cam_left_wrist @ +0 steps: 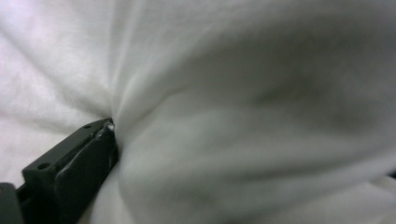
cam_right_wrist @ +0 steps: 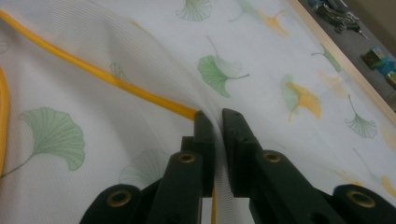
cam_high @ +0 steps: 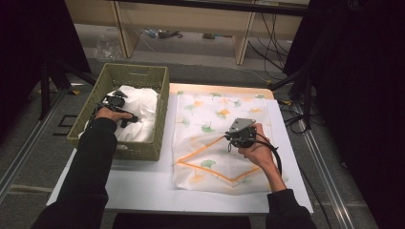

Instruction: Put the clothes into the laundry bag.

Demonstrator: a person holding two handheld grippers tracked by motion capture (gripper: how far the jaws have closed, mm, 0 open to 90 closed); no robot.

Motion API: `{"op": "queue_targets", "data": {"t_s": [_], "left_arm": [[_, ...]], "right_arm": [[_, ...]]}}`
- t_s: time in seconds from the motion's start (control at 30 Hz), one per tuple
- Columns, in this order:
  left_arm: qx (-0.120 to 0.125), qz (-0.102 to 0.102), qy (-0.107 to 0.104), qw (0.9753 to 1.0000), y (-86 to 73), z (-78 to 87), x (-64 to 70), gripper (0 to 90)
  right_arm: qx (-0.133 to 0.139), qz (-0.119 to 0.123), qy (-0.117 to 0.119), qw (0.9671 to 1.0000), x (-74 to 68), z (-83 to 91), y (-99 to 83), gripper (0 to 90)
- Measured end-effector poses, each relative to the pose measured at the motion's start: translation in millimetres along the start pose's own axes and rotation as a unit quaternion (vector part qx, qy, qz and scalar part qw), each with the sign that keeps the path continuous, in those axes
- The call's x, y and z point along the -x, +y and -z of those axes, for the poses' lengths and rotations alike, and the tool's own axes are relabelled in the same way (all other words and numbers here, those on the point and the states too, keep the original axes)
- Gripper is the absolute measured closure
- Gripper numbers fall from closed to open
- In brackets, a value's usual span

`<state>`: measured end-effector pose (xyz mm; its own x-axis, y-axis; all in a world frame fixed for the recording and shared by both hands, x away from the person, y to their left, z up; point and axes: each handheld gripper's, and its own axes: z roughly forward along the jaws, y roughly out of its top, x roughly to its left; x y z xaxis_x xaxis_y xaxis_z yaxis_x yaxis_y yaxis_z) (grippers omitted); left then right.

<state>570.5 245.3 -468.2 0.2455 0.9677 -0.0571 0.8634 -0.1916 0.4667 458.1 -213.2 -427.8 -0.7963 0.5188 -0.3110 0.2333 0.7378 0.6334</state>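
Left hand-held gripper [cam_left_wrist: 112,128] is buried in white cloth [cam_high: 138,112] inside the basket [cam_high: 136,76] at upper left; its grip cannot be told. Right hand-held gripper [cam_right_wrist: 218,116] pinches the mesh bag [cam_high: 210,138], centre frame.

Basket [cam_high: 157,125] left of the mesh bag [cam_high: 200,143] on the table [cam_high: 143,183] (cloth [cam_high: 141,109] inside)

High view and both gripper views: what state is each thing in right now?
Mesh bag: flat on the table, its yellow-edged flap lifted.
White cloth: crumpled inside the basket.
Basket: upright, holding the cloth.
Right claw: shut on mesh bag edge.
Left claw: buried in the cloth folds, apparently pinching it; one jaw hidden.
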Motion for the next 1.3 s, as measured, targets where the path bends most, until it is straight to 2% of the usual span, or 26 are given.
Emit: {"op": "queue_targets", "data": {"t_s": [0.07, 0.13, 0.2, 0.27, 0.37, 0.4, 0.5, 0.57, 0.6, 0.63, 0.67, 0.7, 0.73, 0.77, 0.8, 0.9, 0.93, 0.97, 1.03, 1.07, 1.1, 1.13, 1.17, 1.2, 1.27, 1.3], "left_arm": [[-0.004, -0.004, -0.012, 0.9999, 1.1, 1.9, 0.5, 7.4], [0.001, -0.001, -0.018, 0.9998, 2.0, 7.9, 0.5, 25.7], [0.003, 0.002, -0.025, 0.9997, 3.5, 11.9, -1.7, 38.1], [0.006, -0.002, -0.027, 0.9996, 3.7, 13.7, -1.6, 43.2], [0.019, 0.005, -0.042, 0.999, 5.6, 18.6, -7.3, 51.0], [0.031, 0.014, -0.048, 0.9983, 4.8, 19.5, -10.0, 52.2], [0.045, 0.027, -0.069, 0.9962, 4.7, 27.4, -16.9, 53.2], [0.055, 0.028, -0.082, 0.9948, 6.1, 35.1, -20.2, 53.7], [0.066, 0.033, -0.088, 0.9935, 6.4, 39.4, -21.7, 54.0], [0.08, 0.03, -0.094, 0.9919, 6.8, 43.9, -22.6, 54.3], [0.097, 0.019, -0.099, 0.9902, 6.6, 49.0, -23.1, 54.6], [0.103, 0.011, -0.104, 0.9892, 7.8, 55.4, -22.8, 55.2], [0.112, 0.003, -0.11, 0.9876, 8.7, 61.8, -21.9, 55.3], [0.125, -0.006, -0.111, 0.9859, 9.9, 69.3, -21.2, 55.4], [0.137, -0.007, -0.113, 0.984, 11.0, 76.2, -19.9, 55.7], [0.16, -0.014, -0.13, 0.9784, 15.6, 98.9, -19.1, 56.1], [0.168, -0.012, -0.136, 0.9764, 17.0, 106.4, -19.2, 56.1], [0.179, -0.009, -0.142, 0.9735, 18.2, 113.5, -19.2, 56.3], [0.192, -0.009, -0.152, 0.9694, 20.2, 128.0, -20.3, 56.3], [0.198, -0.01, -0.152, 0.9684, 21.1, 135.2, -20.6, 56.2], [0.201, -0.012, -0.153, 0.9676, 22.1, 142.5, -21.4, 56.2], [0.208, -0.009, -0.154, 0.9658, 22.5, 149.2, -21.6, 56.2], [0.213, -0.005, -0.159, 0.9641, 22.6, 155.7, -21.3, 56.2], [0.216, -0.006, -0.163, 0.9627, 21.9, 162.1, -20.8, 56.2], [0.225, -0.012, -0.176, 0.9583, 19.0, 173.7, -16.5, 56.1], [0.227, -0.016, -0.185, 0.956, 17.4, 179.3, -14.1, 56.1]], "right_arm": [[-0.003, -0.008, -0.001, 1.0, -1.5, 0.2, -0.1, 85.1], [0.001, -0.006, -0.005, 1.0, -1.7, -0.3, 0.1, 85.0], [0.0, -0.007, -0.005, 1.0, -2.3, 0.2, -0.2, 85.0], [0.002, 0.0, -0.005, 1.0, -0.4, -0.3, -0.4, 85.0], [0.0, -0.002, -0.005, 1.0, -0.6, -0.6, -0.7, 85.0], [-0.001, -0.009, -0.005, 0.9999, -1.7, -0.5, -0.9, 85.0], [0.003, -0.001, -0.005, 1.0, 0.5, -1.2, -0.6, 85.1], [0.0, -0.005, -0.005, 1.0, -0.5, -1.2, -1.3, 85.1], [-0.001, -0.01, -0.005, 0.9999, -1.1, -0.8, -1.6, 85.1], [0.002, 0.0, -0.002, 1.0, 0.8, -1.0, -1.3, 85.2], [0.001, -0.009, -0.003, 1.0, 0.2, -0.6, -1.3, 85.2], [0.001, -0.01, -0.003, 0.9999, 0.0, -0.7, -1.4, 85.3], [0.001, 0.002, -0.001, 1.0, 1.2, -1.4, -1.5, 85.5], [-0.004, -0.005, 0.001, 1.0, 0.5, -1.1, -1.8, 85.6], [-0.004, -0.007, 0.002, 1.0, 0.4, -1.4, -2.1, 85.7], [0.002, 0.005, -0.003, 1.0, 1.9, -2.7, -1.1, 86.0], [-0.003, -0.006, -0.002, 1.0, -0.8, -2.5, -1.3, 86.0], [-0.004, -0.005, -0.001, 1.0, -1.4, -2.4, -1.2, 86.2], [-0.003, 0.009, -0.004, 0.9999, -0.4, -1.9, -0.4, 86.2], [-0.004, -0.002, 0.0, 1.0, -0.8, -1.6, -0.5, 86.2], [-0.004, -0.003, 0.001, 1.0, -0.8, -1.2, -0.7, 86.2], [0.001, 0.005, -0.003, 1.0, 0.0, -1.7, -1.1, 86.3], [0.0, -0.002, -0.004, 1.0, -0.2, -1.0, -1.4, 86.4], [0.003, 0.003, -0.003, 1.0, 1.1, -1.0, -1.2, 86.4], [0.002, -0.002, -0.004, 1.0, 0.3, -0.1, -1.1, 86.6], [0.007, 0.011, -0.003, 0.9999, 1.7, -1.0, -1.0, 86.6]]}}
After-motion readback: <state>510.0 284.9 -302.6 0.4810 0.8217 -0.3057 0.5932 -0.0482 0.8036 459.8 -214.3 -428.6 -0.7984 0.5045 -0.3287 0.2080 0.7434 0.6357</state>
